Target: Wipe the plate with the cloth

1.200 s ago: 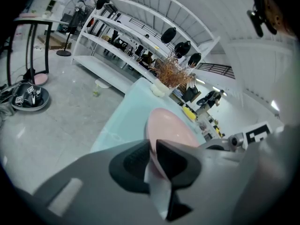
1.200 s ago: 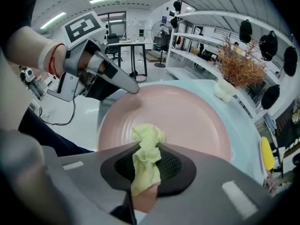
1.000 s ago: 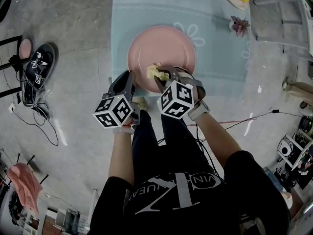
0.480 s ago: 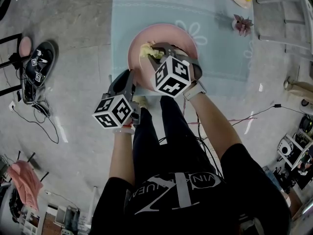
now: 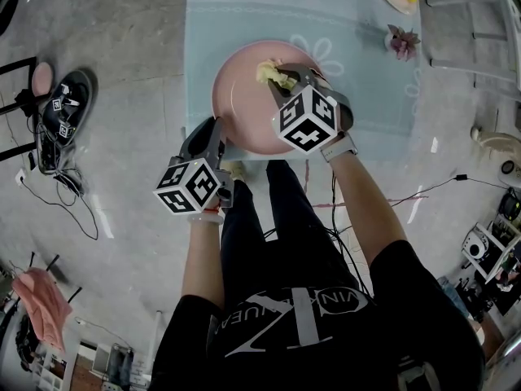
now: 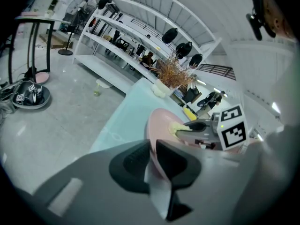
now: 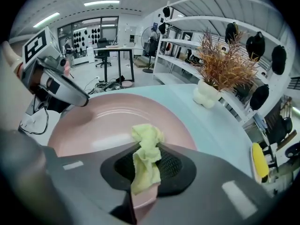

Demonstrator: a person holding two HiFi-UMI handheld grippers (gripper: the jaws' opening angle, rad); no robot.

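Cloth [image 5: 275, 73], pale yellow and bunched, is pinched between the closed jaws of the right hand-held gripper [image 5: 283, 80]. Its free end presses on the far right part of the pink plate [image 5: 240, 96]. In the right gripper view the cloth [image 7: 146, 149] runs up out of the jaws and folds over onto the plate's [image 7: 103, 121] inner surface, just inside the rim.

The left hand-held gripper [image 5: 213, 130] is clamped on the plate's near left rim. Its own view shows that rim [image 6: 157, 130] edge-on between the two jaws, which steadies the plate on the light blue tabletop [image 5: 358, 55], close to the near edge.

The coming stroke turns on one relation: most of the bare plate lies to the left of the cloth and toward the person. A sweep would likely run that way, toward the left hand-held gripper. The plate is round, so no axis favours one direction.
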